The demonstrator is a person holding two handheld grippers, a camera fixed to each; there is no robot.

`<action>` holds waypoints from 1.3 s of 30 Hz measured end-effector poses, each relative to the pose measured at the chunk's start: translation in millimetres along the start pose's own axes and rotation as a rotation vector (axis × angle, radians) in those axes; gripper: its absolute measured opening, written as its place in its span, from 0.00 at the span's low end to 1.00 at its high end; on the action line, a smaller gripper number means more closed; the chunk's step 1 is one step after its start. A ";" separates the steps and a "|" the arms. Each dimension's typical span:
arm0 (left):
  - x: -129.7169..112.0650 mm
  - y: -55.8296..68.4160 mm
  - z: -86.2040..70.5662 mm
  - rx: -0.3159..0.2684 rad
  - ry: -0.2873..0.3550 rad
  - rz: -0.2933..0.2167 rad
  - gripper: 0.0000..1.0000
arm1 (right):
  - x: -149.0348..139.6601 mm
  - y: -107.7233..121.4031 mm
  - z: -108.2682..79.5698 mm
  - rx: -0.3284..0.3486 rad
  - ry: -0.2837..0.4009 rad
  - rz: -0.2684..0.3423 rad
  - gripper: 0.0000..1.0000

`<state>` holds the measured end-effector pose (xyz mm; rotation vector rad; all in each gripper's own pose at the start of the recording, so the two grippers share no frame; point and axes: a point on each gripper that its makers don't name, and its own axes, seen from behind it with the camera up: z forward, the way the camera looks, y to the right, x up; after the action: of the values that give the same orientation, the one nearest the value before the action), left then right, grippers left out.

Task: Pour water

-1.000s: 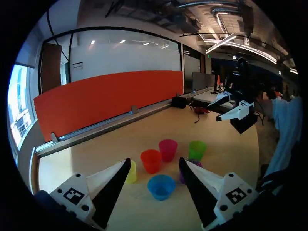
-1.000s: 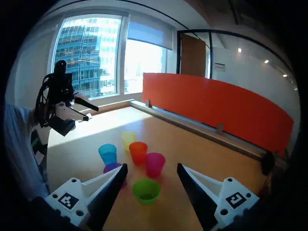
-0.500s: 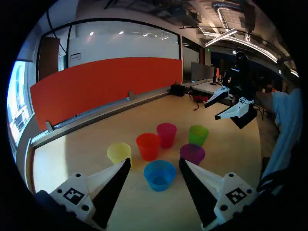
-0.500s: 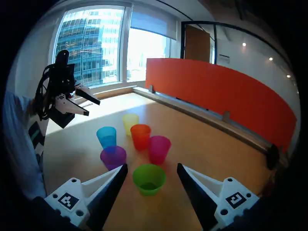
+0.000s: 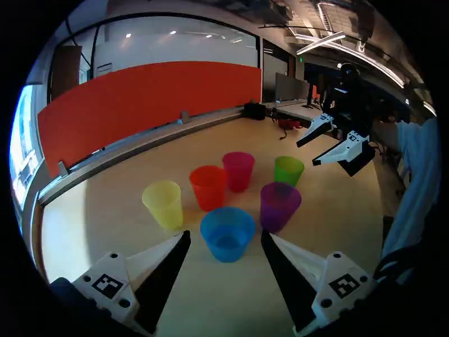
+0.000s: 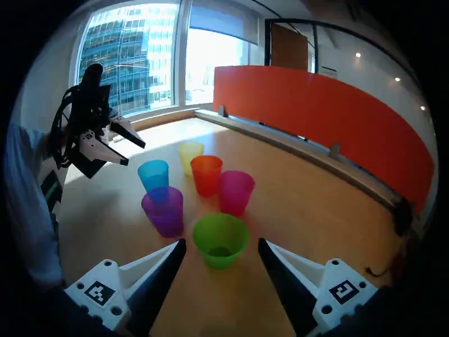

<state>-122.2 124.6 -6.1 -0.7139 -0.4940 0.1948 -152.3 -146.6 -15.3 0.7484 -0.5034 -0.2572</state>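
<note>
Six plastic cups stand upright in a close cluster on a pale wooden table [image 5: 337, 224], and both grippers hang above its near edges with nothing held. In the left gripper view the left gripper [image 5: 224, 233] has its two fingers spread wide apart, and the blue cup [image 5: 228, 233] sits just ahead of the gap between them. The yellow cup [image 5: 164, 203] is to the left of the blue one and the purple cup [image 5: 279, 205] to the right. The orange cup [image 5: 209, 186], the magenta cup [image 5: 238, 170] and the green cup [image 5: 288, 170] stand behind them. Farther off on the right of that view, the right gripper [image 5: 306, 154] is held in the air beside a pale sleeve [image 5: 418, 180], its fingers also parted and empty. In the right gripper view the green cup is the nearest one, framed by that gripper's spread fingers, with the purple cup just to its left. Whether any cup holds water cannot be told. A long orange partition [image 5: 151, 101] runs along the table's far side, and tall windows [image 6: 134, 62] show beyond it.
</note>
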 end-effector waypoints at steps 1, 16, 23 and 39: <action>-2.5 0.0 1.1 0.000 -0.006 0.001 0.93 | -2.3 0.0 0.7 0.001 -0.004 0.001 1.00; -31.0 1.7 17.8 -0.024 -0.076 -0.004 0.93 | -25.4 0.5 18.1 0.012 -0.047 0.002 0.99; -38.8 -1.0 31.1 -0.029 -0.094 -0.005 0.93 | -30.8 0.7 28.7 0.018 -0.062 0.004 0.99; -33.7 0.0 58.3 -0.065 -0.104 -0.008 0.93 | -22.3 1.2 56.6 0.044 -0.059 0.002 1.00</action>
<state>-180.4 147.1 19.3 -0.7680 -0.6050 0.2097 -200.8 -170.0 13.1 0.7850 -0.5669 -0.2678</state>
